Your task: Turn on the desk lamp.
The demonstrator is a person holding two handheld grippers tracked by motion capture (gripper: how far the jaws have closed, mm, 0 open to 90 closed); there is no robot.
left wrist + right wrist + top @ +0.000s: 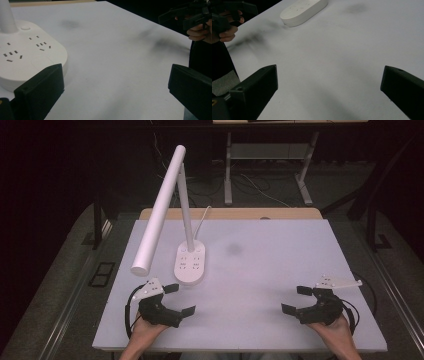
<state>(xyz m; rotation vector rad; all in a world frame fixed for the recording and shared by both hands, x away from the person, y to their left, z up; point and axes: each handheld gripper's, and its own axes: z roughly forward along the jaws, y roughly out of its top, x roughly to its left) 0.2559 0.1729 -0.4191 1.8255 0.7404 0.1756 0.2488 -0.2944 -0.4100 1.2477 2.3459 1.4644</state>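
Left gripper (179, 299): jaws wide apart, empty, just beside the lamp base (190, 263).
Right gripper (297, 300): spread wide, nothing between.
Lamp: upright, far-left on the table (260, 270); a faint smudge, perhaps.

Desk lamps: one desk lamp (180, 220), standing at 11 o'clock on the table (280, 270)
Socket groups on the lamp base: four
Hand-held grippers: two, a left hand-held gripper (179, 299) and a right hand-held gripper (297, 300)
Hands: two
Tables: one white-topped
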